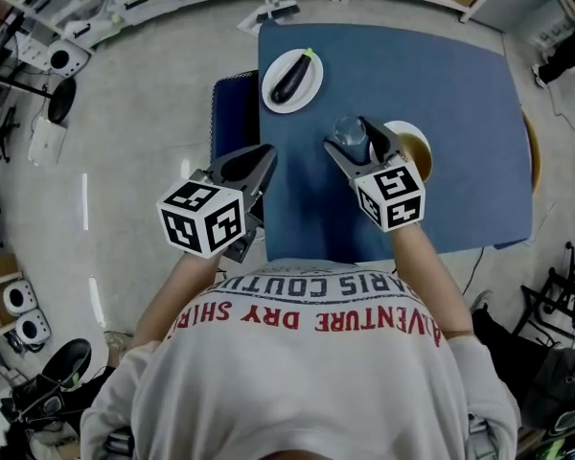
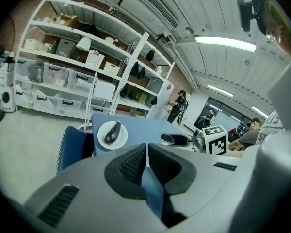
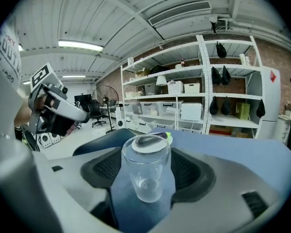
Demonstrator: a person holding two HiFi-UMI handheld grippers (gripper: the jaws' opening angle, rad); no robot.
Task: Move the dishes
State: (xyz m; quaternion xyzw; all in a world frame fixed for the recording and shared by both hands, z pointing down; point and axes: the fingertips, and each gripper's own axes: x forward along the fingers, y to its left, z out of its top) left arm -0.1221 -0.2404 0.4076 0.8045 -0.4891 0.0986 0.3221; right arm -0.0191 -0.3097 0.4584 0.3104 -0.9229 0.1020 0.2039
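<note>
On the blue table (image 1: 441,84) a white plate (image 1: 292,80) carries a dark eggplant (image 1: 294,80) at the far left; the left gripper view shows the same plate (image 2: 111,134). A clear glass (image 1: 348,132) stands upright between the jaws of my right gripper (image 1: 352,140), whose pads press on both its sides. In the right gripper view the glass (image 3: 146,174) fills the gap of the right gripper (image 3: 146,155). Just right of it sits a white dish with a brown inside (image 1: 417,151), partly hidden. My left gripper (image 1: 264,153) hovers at the table's left edge, shut and empty (image 2: 147,148).
A dark blue chair (image 1: 232,113) stands against the table's left side. Shelving with boxes (image 2: 63,72) lines the far wall, and people stand in the distance. The table's right half is bare cloth. Grey floor surrounds the table.
</note>
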